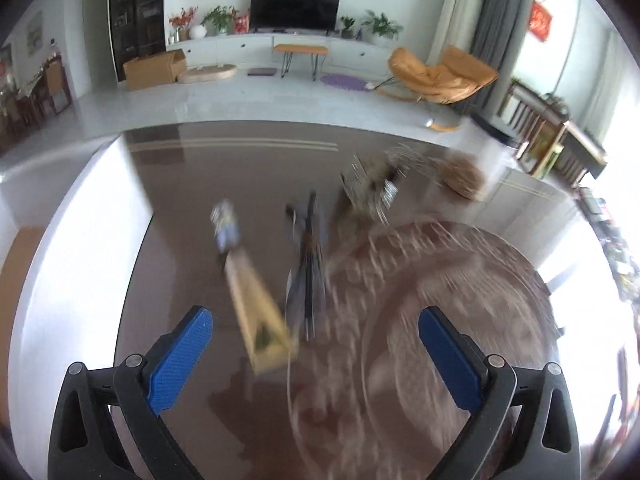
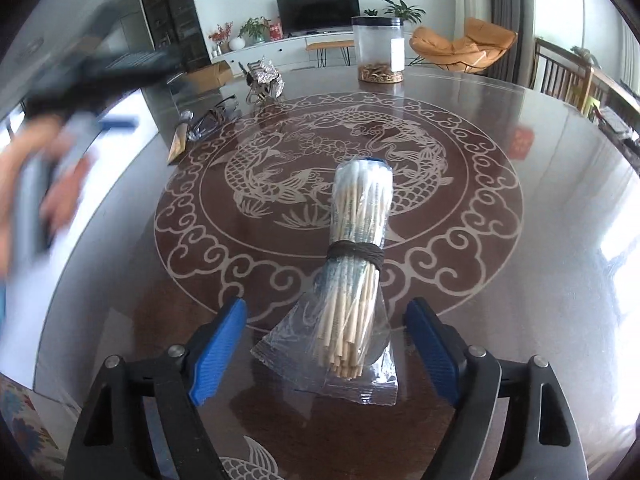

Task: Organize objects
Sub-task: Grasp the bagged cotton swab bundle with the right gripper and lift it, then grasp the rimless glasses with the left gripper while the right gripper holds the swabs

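A bag of cotton swabs [image 2: 356, 264], tied with a dark band, lies on the round dark table [image 2: 520, 300]. My right gripper [image 2: 328, 344] is open, its blue fingers either side of the bag's near end, not touching it. My left gripper [image 1: 316, 356] is open and empty above the table; its view is blurred. Ahead of it lie a yellow box [image 1: 260, 312], a small blue-and-white item [image 1: 226, 226], dark glasses [image 1: 306, 264] and a shiny metal ornament [image 1: 368, 188]. The left gripper also shows blurred in the right wrist view [image 2: 116, 122], held by a hand.
A clear plastic jar [image 2: 378, 50] with a black lid stands at the table's far side. The yellow box [image 2: 178, 144], glasses [image 2: 210, 118] and metal ornament [image 2: 264, 78] sit at the far left. The table edge [image 1: 132, 240] runs along the left.
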